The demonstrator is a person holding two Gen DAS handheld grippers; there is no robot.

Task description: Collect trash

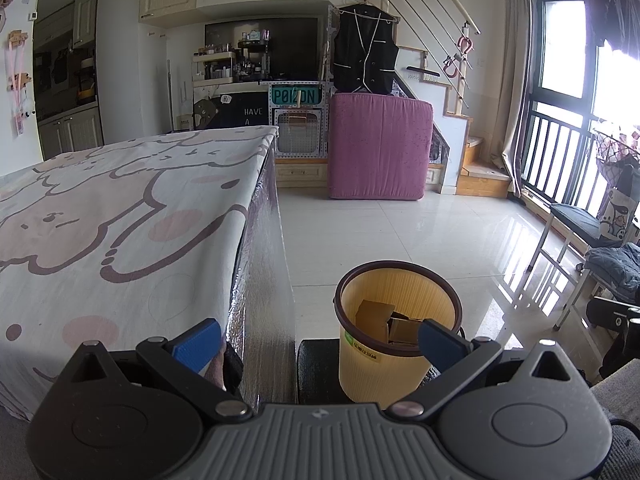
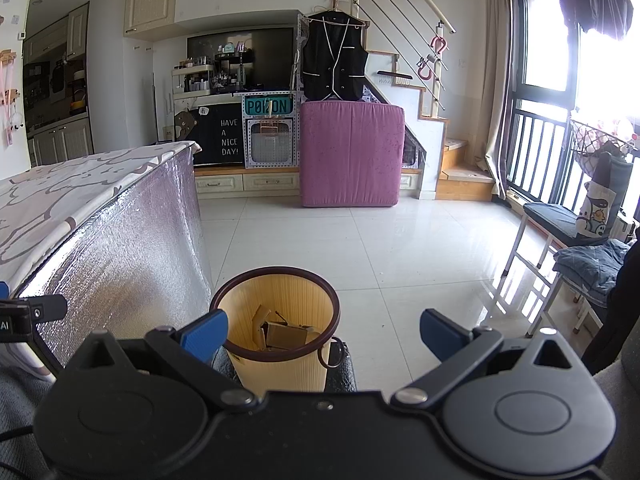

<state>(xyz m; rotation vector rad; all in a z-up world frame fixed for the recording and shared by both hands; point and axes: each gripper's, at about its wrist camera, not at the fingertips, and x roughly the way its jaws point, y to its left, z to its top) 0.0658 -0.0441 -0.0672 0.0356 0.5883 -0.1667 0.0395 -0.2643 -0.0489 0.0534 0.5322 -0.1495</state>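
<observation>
Both my tools, left tool (image 1: 320,340) and right tool (image 2: 324,330), gape empty above bin (image 2: 276,360); cardboard scraps (image 2: 284,334) inside.

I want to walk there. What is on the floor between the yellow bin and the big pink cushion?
Nothing: only bare white floor tiles lie between the yellow bin and the pink cushion, clearest in the right wrist view.
</observation>
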